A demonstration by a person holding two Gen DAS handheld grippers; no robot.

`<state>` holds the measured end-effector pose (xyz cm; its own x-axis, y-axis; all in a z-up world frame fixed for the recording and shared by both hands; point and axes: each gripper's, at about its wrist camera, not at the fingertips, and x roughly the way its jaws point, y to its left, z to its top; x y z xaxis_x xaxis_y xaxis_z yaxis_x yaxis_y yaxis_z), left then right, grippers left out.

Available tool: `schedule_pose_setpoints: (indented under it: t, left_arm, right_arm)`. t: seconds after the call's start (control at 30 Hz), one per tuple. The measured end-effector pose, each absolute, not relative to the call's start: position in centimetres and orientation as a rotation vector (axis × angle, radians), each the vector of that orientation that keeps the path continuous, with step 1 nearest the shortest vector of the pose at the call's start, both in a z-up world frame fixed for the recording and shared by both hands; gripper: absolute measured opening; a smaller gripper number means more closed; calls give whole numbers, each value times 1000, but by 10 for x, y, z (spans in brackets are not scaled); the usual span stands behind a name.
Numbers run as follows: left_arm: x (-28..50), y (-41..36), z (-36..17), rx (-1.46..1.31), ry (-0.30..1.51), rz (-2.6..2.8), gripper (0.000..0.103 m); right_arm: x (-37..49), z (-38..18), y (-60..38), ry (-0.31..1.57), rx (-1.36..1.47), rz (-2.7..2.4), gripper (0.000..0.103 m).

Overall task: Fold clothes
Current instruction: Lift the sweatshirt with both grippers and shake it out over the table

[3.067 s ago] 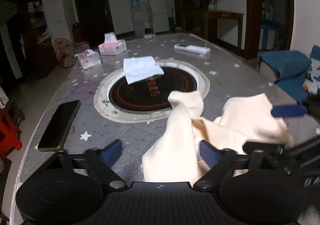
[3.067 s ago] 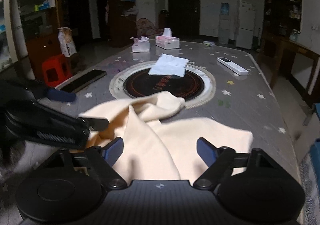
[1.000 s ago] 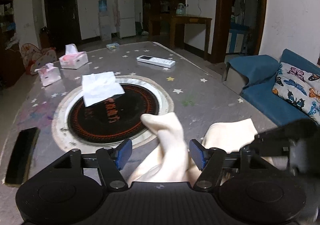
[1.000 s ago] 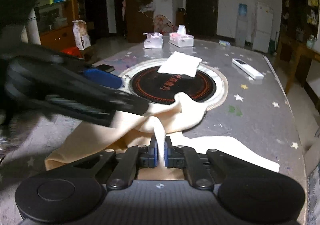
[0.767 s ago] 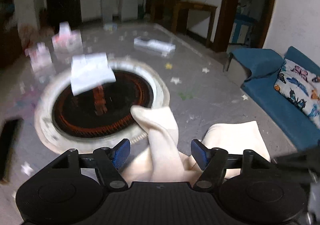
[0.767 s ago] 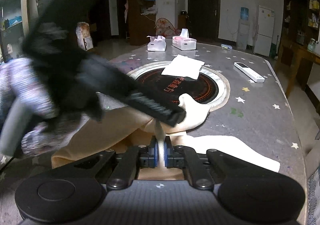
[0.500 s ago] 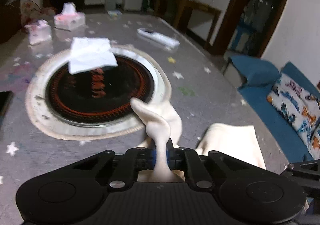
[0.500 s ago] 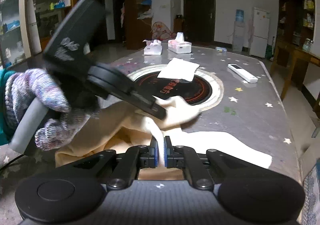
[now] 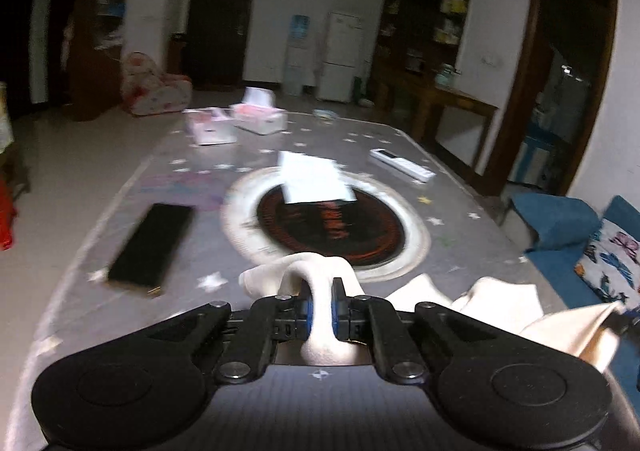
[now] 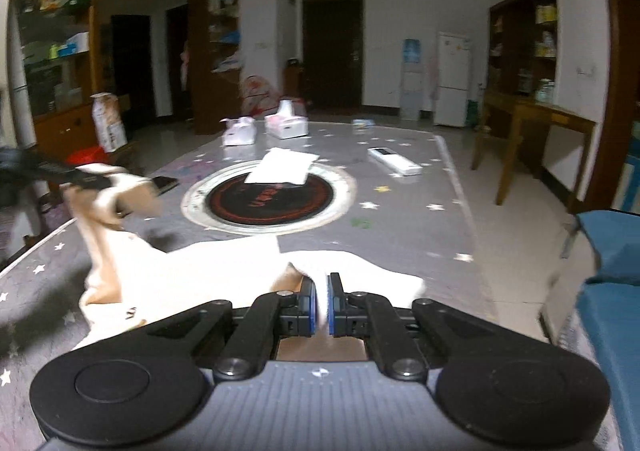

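A cream garment [image 10: 208, 271] lies on the near end of the grey star-patterned table [image 10: 420, 219]. My left gripper [image 9: 320, 311] is shut on a bunched fold of the cream garment [image 9: 320, 283] and holds it lifted. It shows at the left of the right wrist view [image 10: 104, 187], with cloth hanging from it. My right gripper [image 10: 320, 307] is shut on another part of the garment, close to the table's near edge. The cloth stretches between the two grippers.
A round black hotplate [image 9: 332, 227] with a white folded cloth [image 9: 312, 179] sits mid-table. A black phone [image 9: 150, 243] lies at the left, a white remote [image 9: 400, 167] at the right, tissue boxes [image 9: 260, 119] at the far end. A blue sofa [image 9: 560, 223] stands to the right.
My left gripper closed on the garment, lifted it and swung left, away from the right gripper. The cloth between the grippers has spread out. My right gripper stayed shut on it.
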<state>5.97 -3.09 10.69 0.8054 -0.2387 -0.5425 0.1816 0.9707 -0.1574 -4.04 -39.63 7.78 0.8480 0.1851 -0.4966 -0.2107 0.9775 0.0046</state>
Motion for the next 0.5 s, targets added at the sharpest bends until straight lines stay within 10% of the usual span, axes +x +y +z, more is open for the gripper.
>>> schedule_pose_setpoints:
  t: [0.5]
  left_arm:
    - [-78, 36, 86, -87, 692, -159, 15]
  right_arm:
    - [-109, 65, -451, 647, -52, 56, 8]
